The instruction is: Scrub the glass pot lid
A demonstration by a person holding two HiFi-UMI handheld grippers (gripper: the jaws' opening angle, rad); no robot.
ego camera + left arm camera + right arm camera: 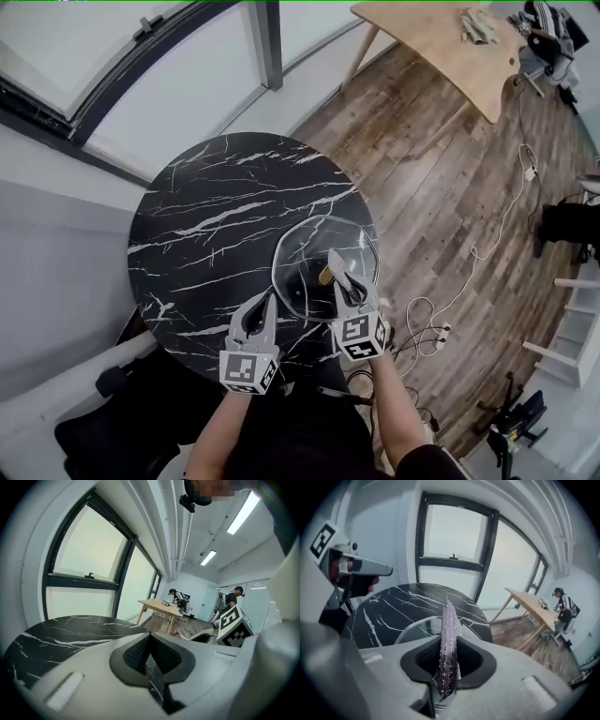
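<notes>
The glass pot lid (309, 251) lies on the near right part of a round black marble table (216, 206), its brown knob (325, 275) showing. My left gripper (270, 300) is at the lid's near left rim, its jaws closed with a thin glassy edge between the pads (149, 654). My right gripper (333, 255) hovers over the lid near the knob. It is shut on a sparkly silver scrubbing cloth (449, 639) that stands upright between its jaws. In the right gripper view, the lid's curved rim (415, 626) shows just ahead of the cloth.
A light wooden table (450, 42) stands far off on the plank floor, with white cables (487, 244) trailing to the right. Large windows (169, 75) run behind the marble table. Two people (178, 597) are at the distant desk. A dark bag (112, 422) sits low left.
</notes>
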